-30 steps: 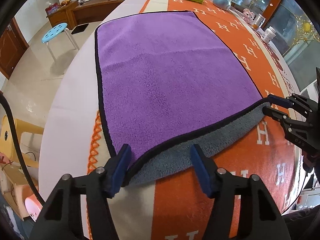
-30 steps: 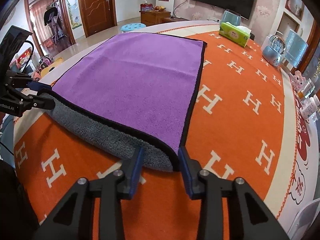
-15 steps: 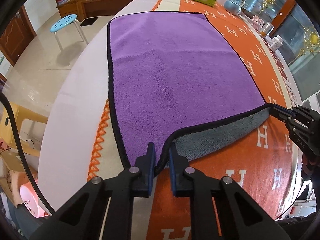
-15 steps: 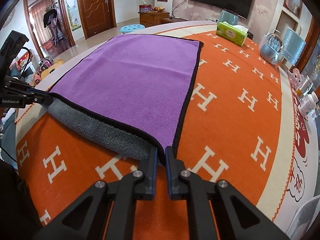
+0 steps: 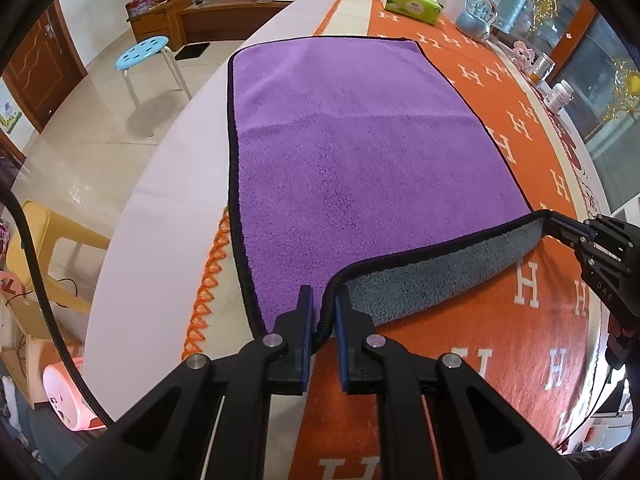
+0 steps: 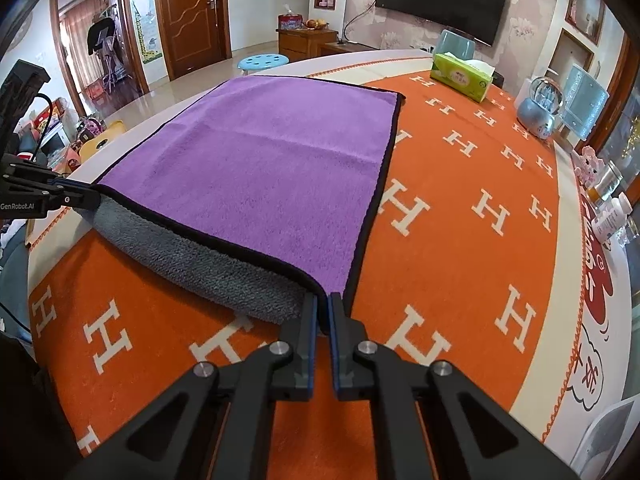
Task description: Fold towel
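Note:
A purple towel (image 5: 352, 152) with a black hem and a grey underside lies spread on the orange table; it also shows in the right wrist view (image 6: 264, 168). My left gripper (image 5: 323, 304) is shut on the towel's near left corner. My right gripper (image 6: 323, 308) is shut on the near right corner. Both corners are raised a little, so the near edge hangs between them and shows the grey underside (image 5: 436, 280). Each gripper shows in the other's view, the right one (image 5: 560, 230) and the left one (image 6: 86, 200).
The table has an orange cloth with white H marks (image 6: 480, 208). A green tissue box (image 6: 460, 76), a snow globe (image 6: 538, 110) and bottles (image 6: 610, 216) stand along the far and right edges. A blue stool (image 5: 144, 50) stands on the floor to the left.
Both grippers went from open around the towel's near corners to shut on them. The near edge has lifted slightly off the table and moved forward.

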The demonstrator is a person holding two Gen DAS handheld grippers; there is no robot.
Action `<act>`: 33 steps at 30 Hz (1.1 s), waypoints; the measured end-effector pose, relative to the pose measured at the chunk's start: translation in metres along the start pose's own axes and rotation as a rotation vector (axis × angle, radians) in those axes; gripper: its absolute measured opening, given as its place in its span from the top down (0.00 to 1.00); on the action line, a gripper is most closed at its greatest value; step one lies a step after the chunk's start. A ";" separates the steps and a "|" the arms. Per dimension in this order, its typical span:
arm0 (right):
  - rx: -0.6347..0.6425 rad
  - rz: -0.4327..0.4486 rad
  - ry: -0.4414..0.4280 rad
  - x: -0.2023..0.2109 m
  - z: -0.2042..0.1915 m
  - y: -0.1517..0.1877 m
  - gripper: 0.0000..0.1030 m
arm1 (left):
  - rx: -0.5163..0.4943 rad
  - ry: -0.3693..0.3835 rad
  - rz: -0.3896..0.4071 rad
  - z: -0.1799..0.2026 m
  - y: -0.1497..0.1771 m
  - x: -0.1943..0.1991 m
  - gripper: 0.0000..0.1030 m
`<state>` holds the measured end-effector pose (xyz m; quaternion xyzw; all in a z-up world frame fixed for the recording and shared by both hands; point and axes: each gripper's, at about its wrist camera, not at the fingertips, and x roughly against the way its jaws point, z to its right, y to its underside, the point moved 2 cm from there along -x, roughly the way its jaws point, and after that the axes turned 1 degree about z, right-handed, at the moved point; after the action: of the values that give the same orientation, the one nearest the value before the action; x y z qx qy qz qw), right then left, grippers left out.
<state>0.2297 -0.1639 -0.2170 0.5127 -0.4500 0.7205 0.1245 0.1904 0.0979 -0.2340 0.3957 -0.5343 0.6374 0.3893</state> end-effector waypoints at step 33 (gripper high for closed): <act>0.048 0.225 0.136 0.049 0.022 -0.128 0.95 | -0.085 -0.139 0.296 -0.012 -0.126 0.103 0.94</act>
<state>0.3041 -0.1225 -0.1068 0.4119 -0.4777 0.7735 0.0610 0.2653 0.1333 -0.0938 0.3390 -0.6388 0.6357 0.2700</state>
